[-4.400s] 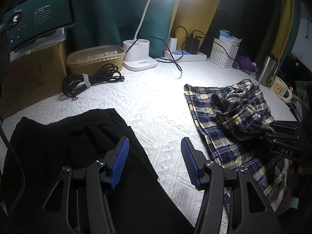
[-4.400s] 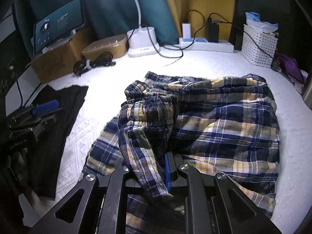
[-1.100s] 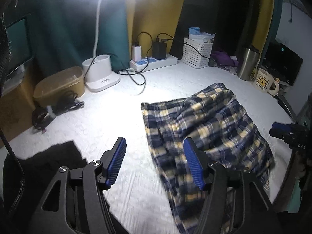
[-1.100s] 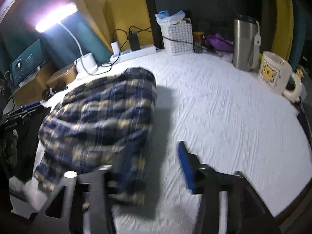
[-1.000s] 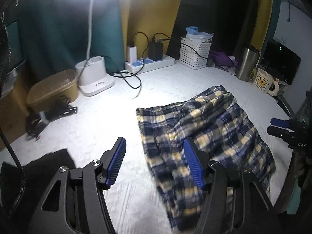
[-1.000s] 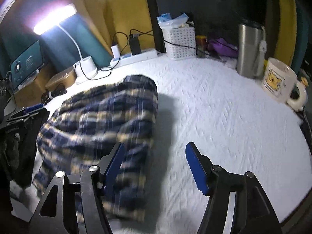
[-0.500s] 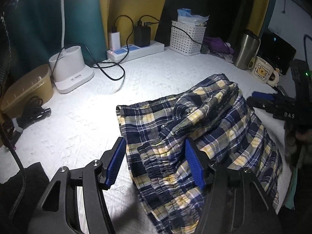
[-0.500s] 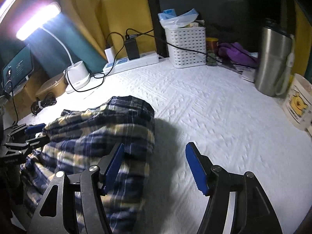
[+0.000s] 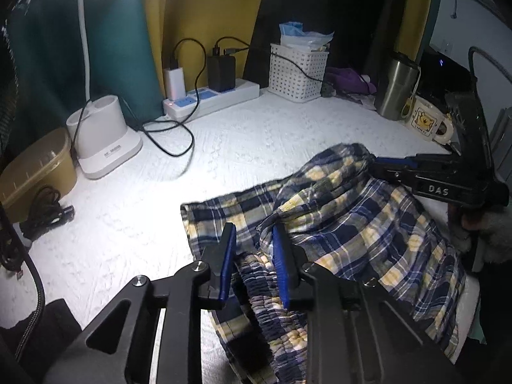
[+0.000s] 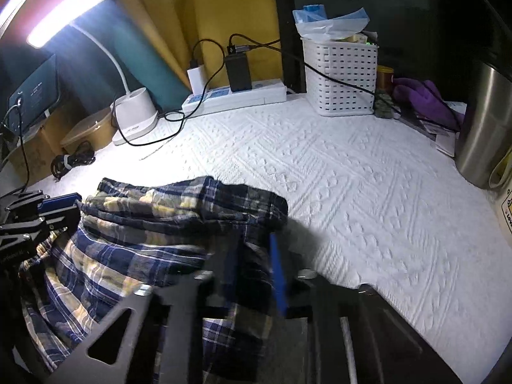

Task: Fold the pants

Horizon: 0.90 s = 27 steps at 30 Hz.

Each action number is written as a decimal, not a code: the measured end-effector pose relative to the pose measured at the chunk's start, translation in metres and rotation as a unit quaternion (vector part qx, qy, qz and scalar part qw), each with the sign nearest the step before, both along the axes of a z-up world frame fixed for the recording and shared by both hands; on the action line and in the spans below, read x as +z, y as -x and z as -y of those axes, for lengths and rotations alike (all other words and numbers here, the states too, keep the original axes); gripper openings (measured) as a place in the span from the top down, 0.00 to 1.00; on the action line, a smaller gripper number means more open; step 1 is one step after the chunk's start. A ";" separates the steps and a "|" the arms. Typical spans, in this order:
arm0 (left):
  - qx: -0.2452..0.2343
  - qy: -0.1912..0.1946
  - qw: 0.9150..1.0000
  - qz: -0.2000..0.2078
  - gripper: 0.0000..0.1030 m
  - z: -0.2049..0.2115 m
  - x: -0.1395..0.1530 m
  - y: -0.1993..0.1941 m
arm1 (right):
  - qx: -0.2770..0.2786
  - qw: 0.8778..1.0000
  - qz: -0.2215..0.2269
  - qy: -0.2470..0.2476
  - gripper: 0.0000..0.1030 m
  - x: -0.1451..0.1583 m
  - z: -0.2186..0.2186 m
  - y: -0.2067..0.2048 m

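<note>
The jaws of the left gripper pinch the elastic waistband of the pants. Those of the right gripper pinch their far edge; the pants lie rumpled on the desk.

The left gripper has its blue pads nearly together around the gathered waistband of the plaid pants, which lie rumpled ahead of it and to its right on the white-covered bench. Farther right, the right gripper meets the pants' far bunched edge (whether it pinches the cloth cannot be told). A power strip sits well ahead.
</note>
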<state>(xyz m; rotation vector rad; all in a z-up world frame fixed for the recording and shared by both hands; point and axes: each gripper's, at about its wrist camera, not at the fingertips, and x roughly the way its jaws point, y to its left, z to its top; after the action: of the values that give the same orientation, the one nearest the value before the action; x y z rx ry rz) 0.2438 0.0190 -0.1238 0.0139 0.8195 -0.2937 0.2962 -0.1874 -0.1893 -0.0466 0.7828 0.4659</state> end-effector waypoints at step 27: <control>0.030 0.033 0.999 0.010 0.41 -0.028 0.011 -0.010 | -0.038 0.999 -0.027 0.015 0.91 -0.011 -0.007 -0.036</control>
<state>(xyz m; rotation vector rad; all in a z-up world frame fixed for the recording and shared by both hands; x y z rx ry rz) 0.2537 0.0470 -0.1126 -0.0687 0.7892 -0.2639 0.3317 -0.1802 -0.2000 -0.0327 0.8423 0.3839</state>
